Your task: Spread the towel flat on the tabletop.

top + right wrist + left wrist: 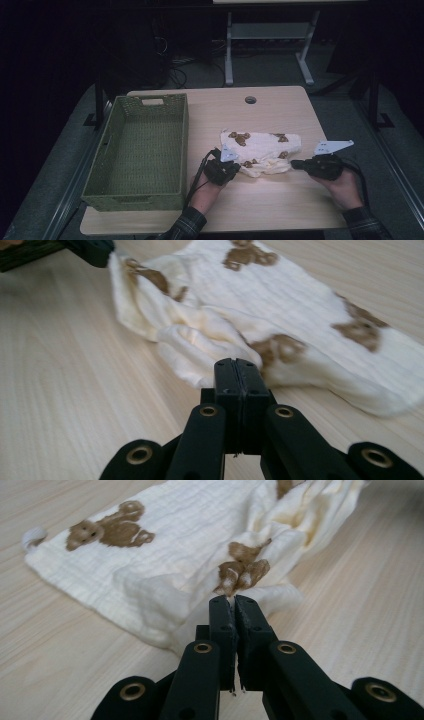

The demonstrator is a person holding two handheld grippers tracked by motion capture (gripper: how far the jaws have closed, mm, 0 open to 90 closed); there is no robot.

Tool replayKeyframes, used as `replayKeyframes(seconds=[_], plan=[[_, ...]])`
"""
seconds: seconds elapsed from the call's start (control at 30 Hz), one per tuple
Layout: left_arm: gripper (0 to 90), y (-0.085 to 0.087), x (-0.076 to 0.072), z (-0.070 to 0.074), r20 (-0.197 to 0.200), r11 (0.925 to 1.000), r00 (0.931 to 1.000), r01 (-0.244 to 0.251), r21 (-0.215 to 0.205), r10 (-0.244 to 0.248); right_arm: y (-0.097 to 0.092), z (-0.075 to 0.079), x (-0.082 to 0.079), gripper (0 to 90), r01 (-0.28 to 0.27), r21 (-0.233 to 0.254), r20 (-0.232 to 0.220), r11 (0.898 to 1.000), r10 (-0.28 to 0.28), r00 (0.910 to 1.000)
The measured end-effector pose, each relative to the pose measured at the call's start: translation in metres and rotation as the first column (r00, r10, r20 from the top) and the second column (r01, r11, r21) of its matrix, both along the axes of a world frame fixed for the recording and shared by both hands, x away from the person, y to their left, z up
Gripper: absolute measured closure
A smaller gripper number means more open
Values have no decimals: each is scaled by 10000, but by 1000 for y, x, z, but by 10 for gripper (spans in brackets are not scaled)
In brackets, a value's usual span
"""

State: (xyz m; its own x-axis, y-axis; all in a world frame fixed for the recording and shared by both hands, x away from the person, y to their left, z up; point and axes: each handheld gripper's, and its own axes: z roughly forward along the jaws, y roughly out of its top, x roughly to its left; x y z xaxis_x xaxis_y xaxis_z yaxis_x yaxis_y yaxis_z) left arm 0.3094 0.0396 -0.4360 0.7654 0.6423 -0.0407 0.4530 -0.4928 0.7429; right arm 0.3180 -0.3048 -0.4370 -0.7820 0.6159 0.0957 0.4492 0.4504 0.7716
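Cloth (262, 151) on table (280, 107), clamped by left gripper (235, 167) and right gripper (294, 163); green basket (142, 150) alongside.

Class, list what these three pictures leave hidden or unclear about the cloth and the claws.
- High view: both grips on the cloth are too small and dim.
- Left claw view: the cloth's far end is cut off by the top edge.
- Right claw view: its jaws hide the pinched fabric.
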Motion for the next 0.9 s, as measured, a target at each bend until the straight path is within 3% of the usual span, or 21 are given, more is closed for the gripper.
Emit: replayKeyframes(seconds=[0.33,0.4,0.47,0.67,0.9], plan=[[869,11,9,-3,-266,9977,9977,-620,261,627,-42,-4,3,897,1002,-153,-262,9948,-1006,9946],[869,12,10,-5,-333,9963,9962,-800,303,810,-47,-6,2,897,1205,-509,-278,9914,-1220,9921],[869,13,12,-6,-404,9951,9948,-916,372,931,-53,-8,1,897,1304,-450,-408,9904,-1322,9904],[858,12,13,-9,-550,9967,9958,-709,392,730,-57,-13,-2,893,1121,-626,-717,9917,-1165,9906],[748,14,13,-6,-324,9970,9965,-774,51,775,-59,-9,-2,797,1172,-66,-531,9931,-1174,9917]])
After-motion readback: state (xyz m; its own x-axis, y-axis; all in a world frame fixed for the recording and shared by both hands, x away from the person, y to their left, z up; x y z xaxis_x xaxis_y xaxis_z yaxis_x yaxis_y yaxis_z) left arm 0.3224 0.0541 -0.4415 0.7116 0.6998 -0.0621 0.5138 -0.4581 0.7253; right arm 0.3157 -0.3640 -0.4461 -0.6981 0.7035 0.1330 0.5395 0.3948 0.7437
